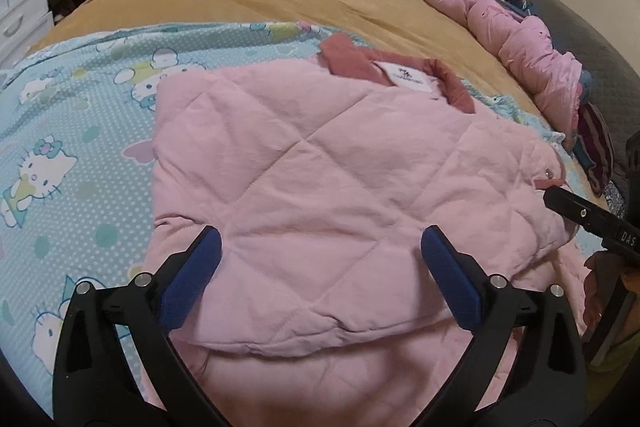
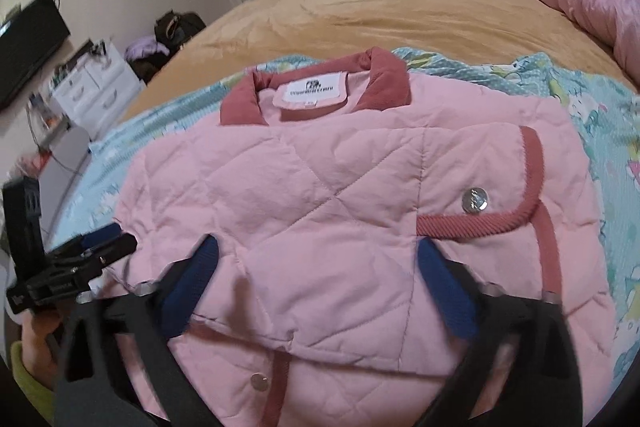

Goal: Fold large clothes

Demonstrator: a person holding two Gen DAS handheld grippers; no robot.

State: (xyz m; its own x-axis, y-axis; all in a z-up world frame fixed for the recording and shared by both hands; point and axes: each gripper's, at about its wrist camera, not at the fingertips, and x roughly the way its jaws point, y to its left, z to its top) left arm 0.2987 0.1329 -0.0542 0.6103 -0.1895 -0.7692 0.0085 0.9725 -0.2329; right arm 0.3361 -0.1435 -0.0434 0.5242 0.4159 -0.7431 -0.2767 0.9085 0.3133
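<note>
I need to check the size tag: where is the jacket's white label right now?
The label sits inside the dark pink collar at the far edge of the folded jacket, upper centre in the right wrist view.

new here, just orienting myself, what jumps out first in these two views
A folded pink quilted jacket with a darker pink collar fills the middle, lying on a cartoon-cat blanket over the tan bed. Both the left gripper and right gripper hang open above its near edge.

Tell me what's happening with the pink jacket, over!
Left tongs open, right tongs open, both holding nothing. Pink jacket lies folded on the cartoon blanket, collar far side. Nothing in the way.
</note>
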